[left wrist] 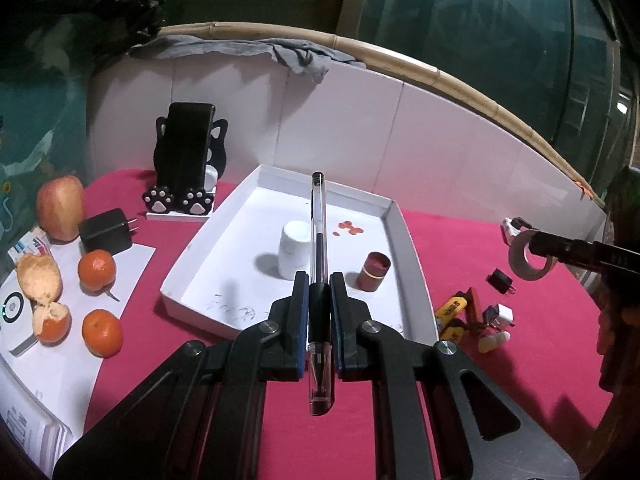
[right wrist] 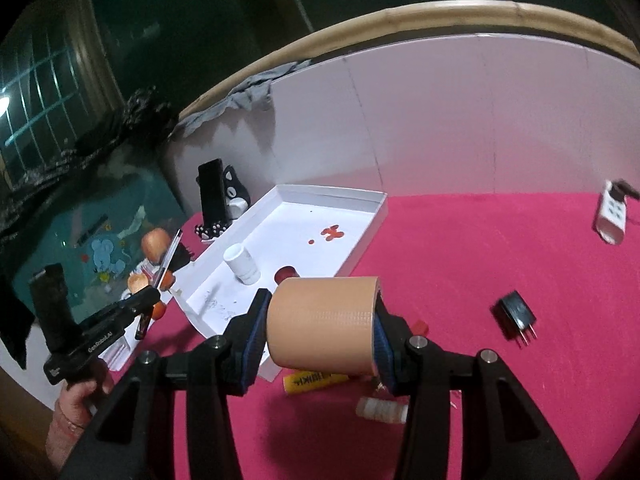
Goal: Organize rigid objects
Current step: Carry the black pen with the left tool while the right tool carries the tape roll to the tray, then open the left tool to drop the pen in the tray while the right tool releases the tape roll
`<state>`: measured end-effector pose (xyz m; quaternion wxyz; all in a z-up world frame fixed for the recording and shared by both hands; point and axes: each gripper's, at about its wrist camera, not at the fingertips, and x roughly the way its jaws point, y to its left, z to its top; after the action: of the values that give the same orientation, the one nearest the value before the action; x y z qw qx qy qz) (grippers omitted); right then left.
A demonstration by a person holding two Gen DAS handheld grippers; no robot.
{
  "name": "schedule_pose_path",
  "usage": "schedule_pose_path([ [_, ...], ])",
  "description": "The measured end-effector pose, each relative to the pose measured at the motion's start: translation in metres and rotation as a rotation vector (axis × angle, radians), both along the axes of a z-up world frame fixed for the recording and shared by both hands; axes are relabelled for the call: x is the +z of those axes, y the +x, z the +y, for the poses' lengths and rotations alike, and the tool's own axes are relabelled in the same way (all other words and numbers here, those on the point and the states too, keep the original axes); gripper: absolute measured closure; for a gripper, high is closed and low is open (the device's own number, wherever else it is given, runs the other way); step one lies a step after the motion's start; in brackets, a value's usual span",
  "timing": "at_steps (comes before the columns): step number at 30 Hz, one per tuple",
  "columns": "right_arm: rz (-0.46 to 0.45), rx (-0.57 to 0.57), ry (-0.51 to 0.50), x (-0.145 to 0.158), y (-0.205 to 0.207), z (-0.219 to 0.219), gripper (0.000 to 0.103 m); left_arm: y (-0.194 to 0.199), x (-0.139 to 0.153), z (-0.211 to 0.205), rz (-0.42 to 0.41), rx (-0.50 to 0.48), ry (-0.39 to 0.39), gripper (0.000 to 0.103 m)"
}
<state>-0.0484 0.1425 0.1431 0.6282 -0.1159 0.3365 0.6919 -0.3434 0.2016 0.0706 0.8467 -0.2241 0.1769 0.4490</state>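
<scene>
**Both claws loaded, tray waiting**

Left wrist view: the left claw (left wrist: 319, 294) is clamped on a clear ballpoint pen (left wrist: 319, 240), gripping it at the dark sleeve near the tip, so the long barrel runs forward past the fingers and over the white tray (left wrist: 394, 216). Gripped that low, the pen stays in line with the claw, which should make it easy to lay flat in the tray. Already standing in the tray are a white cup (left wrist: 294, 248), upside down, and a small red cap (left wrist: 374, 271), which suggests the tray is the collecting place. Left of the tray, on the pink table (left wrist: 500, 280), sit an apple (left wrist: 60, 207), tangerines (left wrist: 97, 270) and a black charger (left wrist: 106, 230), well apart from the work. To the right lies a loose cluster of a yellow lighter (left wrist: 451, 309) and small plugs, seemingly still to be sorted.

Right wrist view: the right claw (right wrist: 320, 330) is closed across a roll of tan tape (right wrist: 324, 324), its pads pressing the roll's two flat sides so the roll cannot turn or slip. It hangs above the table just beside the tray's near corner. Below it lie the yellow lighter and a white cylinder (right wrist: 382, 410); a black plug (right wrist: 516, 314) lies further right, and a white power strip (right wrist: 610, 216) well apart near the back edge.
</scene>
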Motion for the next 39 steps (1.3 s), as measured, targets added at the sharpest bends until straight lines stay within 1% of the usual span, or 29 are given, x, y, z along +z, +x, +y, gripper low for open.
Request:
schedule_pose_path([
  [6,-0.039,0.047,-0.038,-0.003,-0.015,0.033,0.056,-0.001,-0.003,0.011,0.023,0.026,-0.007,0.094],
  [11,-0.057,0.067,-0.079,-0.010,-0.024,0.071,0.056,-0.002,-0.006,0.036,0.023,0.049,-0.049,0.094],
  [17,-0.050,0.036,-0.121,-0.025,-0.026,0.111,0.056,0.008,-0.008,0.064,0.046,0.070,-0.069,0.094],
  [20,-0.047,0.004,-0.129,-0.031,-0.024,0.127,0.056,0.015,-0.014,0.082,0.049,0.083,-0.100,0.094],
  [22,-0.037,-0.010,-0.127,-0.037,-0.022,0.136,0.056,0.019,-0.020,0.091,0.070,0.106,-0.112,0.094],
  [24,-0.039,-0.020,-0.130,-0.042,-0.023,0.144,0.056,0.023,-0.025,0.094,0.093,0.120,-0.115,0.094],
  [31,-0.068,-0.025,-0.169,-0.060,-0.034,0.162,0.056,0.024,-0.040,0.096,0.104,0.122,-0.142,0.094],
  [35,-0.087,-0.015,-0.173,-0.066,-0.040,0.163,0.056,0.022,-0.040,0.098,0.110,0.131,-0.140,0.094],
  [39,-0.079,-0.008,-0.170,-0.066,-0.041,0.160,0.056,0.021,-0.039,0.097,0.113,0.136,-0.136,0.094],
])
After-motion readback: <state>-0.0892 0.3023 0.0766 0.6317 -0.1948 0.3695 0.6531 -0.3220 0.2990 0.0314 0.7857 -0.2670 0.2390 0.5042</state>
